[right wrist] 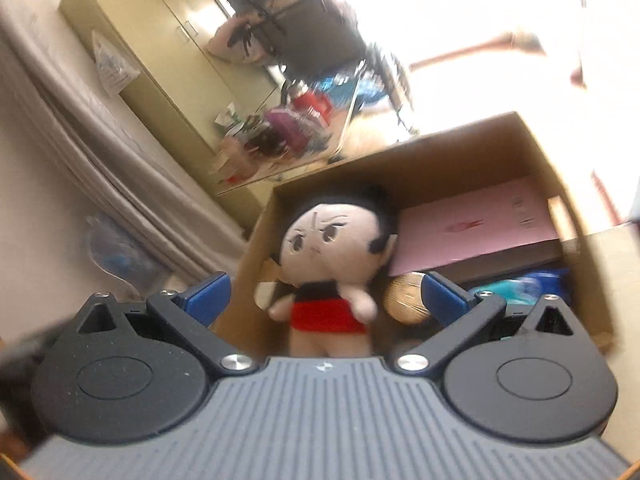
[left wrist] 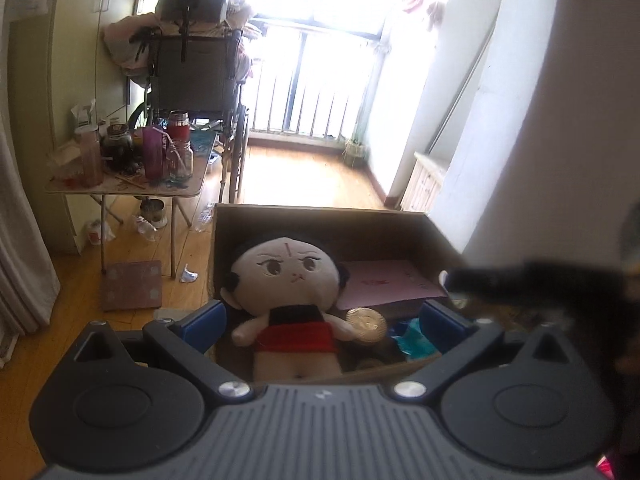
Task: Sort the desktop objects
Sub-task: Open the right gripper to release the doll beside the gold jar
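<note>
I see my left gripper point(left wrist: 322, 318) and right gripper point(right wrist: 326, 296) both spread wide with nothing between the fingers. The plush doll point(left wrist: 290, 292) sits upright against the left wall of the cardboard box point(left wrist: 320, 220), a gold disc point(left wrist: 366, 325) at its hand, a pink book point(left wrist: 390, 282) to its right.

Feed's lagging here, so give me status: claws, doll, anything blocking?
Left claw and right claw open, holding nothing. Plush doll in the cardboard box, beside a pink book and gold disc. Nothing blocking the doll.
</note>
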Motion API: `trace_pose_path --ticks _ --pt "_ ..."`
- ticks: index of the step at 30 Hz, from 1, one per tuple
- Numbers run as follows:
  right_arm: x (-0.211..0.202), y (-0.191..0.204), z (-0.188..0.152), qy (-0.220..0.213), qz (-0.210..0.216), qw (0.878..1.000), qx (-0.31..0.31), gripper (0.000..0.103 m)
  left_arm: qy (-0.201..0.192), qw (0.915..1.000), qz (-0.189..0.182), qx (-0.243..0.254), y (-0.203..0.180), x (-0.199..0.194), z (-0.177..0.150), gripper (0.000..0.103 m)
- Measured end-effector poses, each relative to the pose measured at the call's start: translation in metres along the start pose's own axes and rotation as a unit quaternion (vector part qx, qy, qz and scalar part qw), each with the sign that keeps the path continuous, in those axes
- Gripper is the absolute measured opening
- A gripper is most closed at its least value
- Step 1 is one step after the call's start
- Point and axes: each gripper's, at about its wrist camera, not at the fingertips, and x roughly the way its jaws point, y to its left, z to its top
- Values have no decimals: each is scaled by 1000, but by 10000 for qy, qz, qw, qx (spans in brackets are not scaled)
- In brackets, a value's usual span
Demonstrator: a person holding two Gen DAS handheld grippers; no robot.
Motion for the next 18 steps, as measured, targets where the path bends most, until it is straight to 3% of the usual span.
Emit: trace_pose_path --ticks 6,11,15,18 --pt "-55 14 -44 -417 -1035 9917 -645 102 142 9988 382 -272 -19 -21 -19 103" --pt "-70 28 -66 -467 -1815 9723 -1398 102 290 9950 954 74 -39 -30 -36 103" --pt "-76 39 -75 -566 -2378 9513 -1878 102 12 9923 1238 66 -47 -44 -41 103" --pt "-76 41 -76 -576 -2521 9477 -1869 102 -254 9919 1228 194 -49 -57 -36 103"
